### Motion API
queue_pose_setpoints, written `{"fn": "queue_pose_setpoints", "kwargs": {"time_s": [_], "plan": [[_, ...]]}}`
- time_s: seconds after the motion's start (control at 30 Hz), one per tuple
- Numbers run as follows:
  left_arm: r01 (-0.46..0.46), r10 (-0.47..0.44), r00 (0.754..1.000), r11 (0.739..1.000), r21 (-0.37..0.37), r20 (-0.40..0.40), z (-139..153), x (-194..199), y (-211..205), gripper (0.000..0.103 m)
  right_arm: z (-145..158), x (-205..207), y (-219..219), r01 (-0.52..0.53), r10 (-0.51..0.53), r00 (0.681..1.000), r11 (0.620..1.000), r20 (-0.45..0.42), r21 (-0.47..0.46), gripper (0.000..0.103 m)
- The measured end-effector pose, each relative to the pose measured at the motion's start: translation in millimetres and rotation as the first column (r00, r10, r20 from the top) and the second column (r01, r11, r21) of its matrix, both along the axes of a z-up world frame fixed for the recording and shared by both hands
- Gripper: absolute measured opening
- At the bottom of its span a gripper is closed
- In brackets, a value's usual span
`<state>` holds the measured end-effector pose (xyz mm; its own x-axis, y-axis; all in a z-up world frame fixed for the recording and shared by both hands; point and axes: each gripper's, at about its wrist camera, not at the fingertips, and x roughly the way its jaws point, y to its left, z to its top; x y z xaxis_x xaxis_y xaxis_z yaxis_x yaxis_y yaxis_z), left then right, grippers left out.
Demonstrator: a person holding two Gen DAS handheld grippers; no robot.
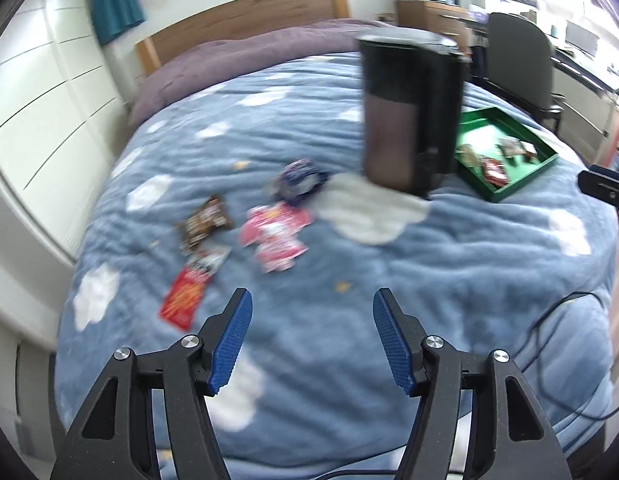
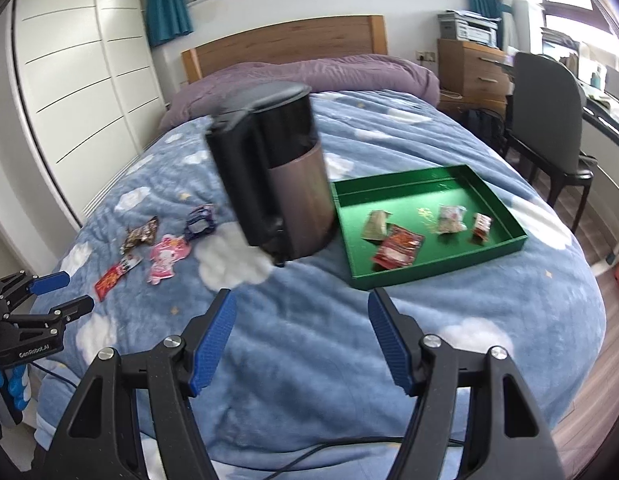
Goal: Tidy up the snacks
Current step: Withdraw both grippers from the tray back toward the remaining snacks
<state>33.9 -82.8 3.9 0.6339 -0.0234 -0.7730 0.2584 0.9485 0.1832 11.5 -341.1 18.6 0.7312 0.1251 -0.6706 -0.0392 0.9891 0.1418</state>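
Observation:
Several snack packets lie loose on the blue cloud blanket: a red packet (image 1: pixel 185 298) (image 2: pixel 109 280), a brown one (image 1: pixel 205 222) (image 2: pixel 141 234), a pink one (image 1: pixel 275 236) (image 2: pixel 165 258) and a dark blue one (image 1: pixel 299 178) (image 2: pixel 199 220). A green tray (image 2: pixel 429 270) (image 1: pixel 521 182) holds several packets, among them a red one (image 2: pixel 397 252). My left gripper (image 1: pixel 312 340) is open and empty above the blanket, near the red packet. My right gripper (image 2: pixel 301 340) is open and empty in front of the tray. The left gripper also shows in the right wrist view (image 2: pixel 65 294).
A tall black and brown kettle (image 2: pixel 277 176) (image 1: pixel 409 112) stands on the bed between the loose packets and the tray. A wooden headboard (image 2: pixel 285 44), white wardrobe (image 2: pixel 81 80), grey chair (image 2: pixel 545 120) and a cable (image 1: pixel 549 320) surround the bed.

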Motion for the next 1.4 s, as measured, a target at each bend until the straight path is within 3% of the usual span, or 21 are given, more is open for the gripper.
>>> {"fn": "queue_pose_setpoints", "kwargs": {"time_s": [0.37, 0.6, 0.9, 1.4], "plan": [[-0.137, 0.136, 0.99, 0.99, 0.034, 0.03, -2, -20, 90, 0.061, 5, 1, 84, -0.164, 0.164, 0.986, 0.986, -0.004, -0.025, 0.099], [-0.199, 0.199, 0.98, 0.98, 0.022, -0.008, -21, -21, 128, 0.061, -5, 10, 111, -0.219, 0.217, 0.975, 0.975, -0.041, -0.043, 0.1], [-0.218, 0.219, 0.974, 0.976, 0.013, -0.066, -49, -5, 147, 0.061, -34, 32, 129, -0.244, 0.237, 0.964, 0.969, -0.122, -0.042, 0.1], [-0.218, 0.222, 0.968, 0.975, 0.042, -0.12, -82, 55, 166, 0.061, -82, 81, 164, -0.289, 0.281, 0.93, 0.957, -0.235, 0.0, 0.1]]}}
